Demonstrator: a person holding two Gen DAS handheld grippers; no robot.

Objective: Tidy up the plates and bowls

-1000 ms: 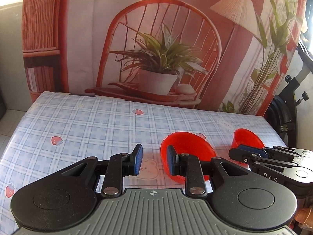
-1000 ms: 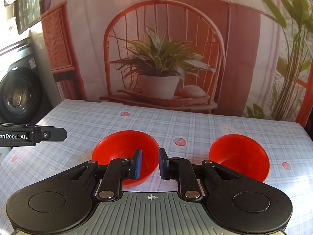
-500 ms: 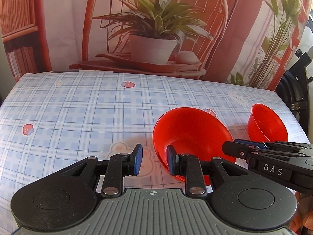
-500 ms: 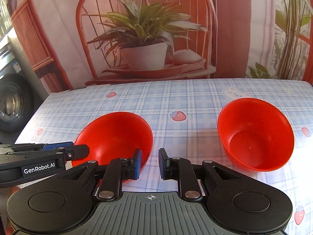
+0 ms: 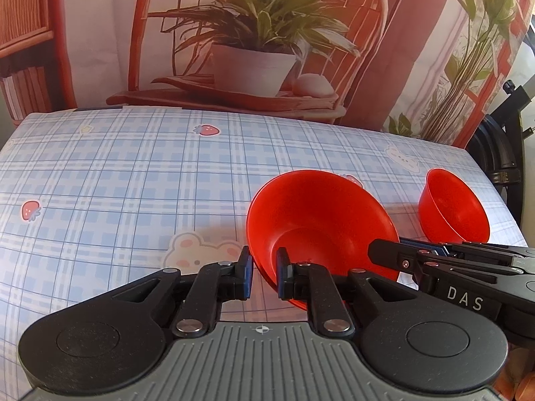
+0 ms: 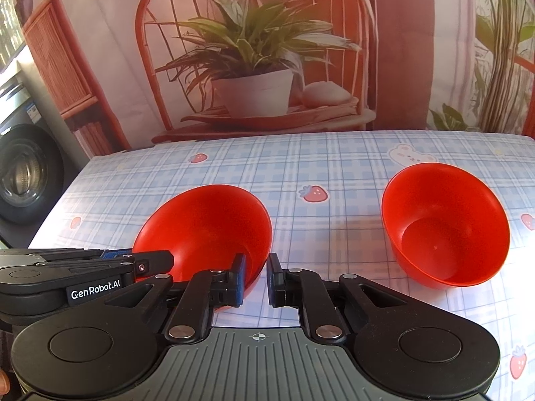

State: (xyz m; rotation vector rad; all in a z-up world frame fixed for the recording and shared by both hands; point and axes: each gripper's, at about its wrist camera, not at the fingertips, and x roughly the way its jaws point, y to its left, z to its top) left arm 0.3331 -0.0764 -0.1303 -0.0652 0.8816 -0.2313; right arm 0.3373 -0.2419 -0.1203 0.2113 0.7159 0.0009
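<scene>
Two red bowls stand on the checked tablecloth. The left bowl [image 5: 321, 224] [image 6: 207, 227] is close to both grippers. The right bowl [image 6: 444, 220] shows small at the right in the left wrist view [image 5: 451, 210]. My left gripper [image 5: 264, 275] is open, its fingers straddling the left bowl's near-left rim, not closed on it. My right gripper [image 6: 254, 279] is open, straddling that bowl's near-right rim. Each gripper shows from the side in the other's view: the right one [image 5: 434, 260], the left one [image 6: 100, 267].
The table [image 5: 117, 183] has a blue plaid cloth with strawberry and bear prints. A printed backdrop of a chair and plant hangs behind. A washing machine [image 6: 23, 180] stands off the table's left; black equipment [image 5: 501, 153] stands off its right.
Both grippers have moved forward and down toward the left bowl, which now sits between their fingers. The jaws stay about as wide as before.
</scene>
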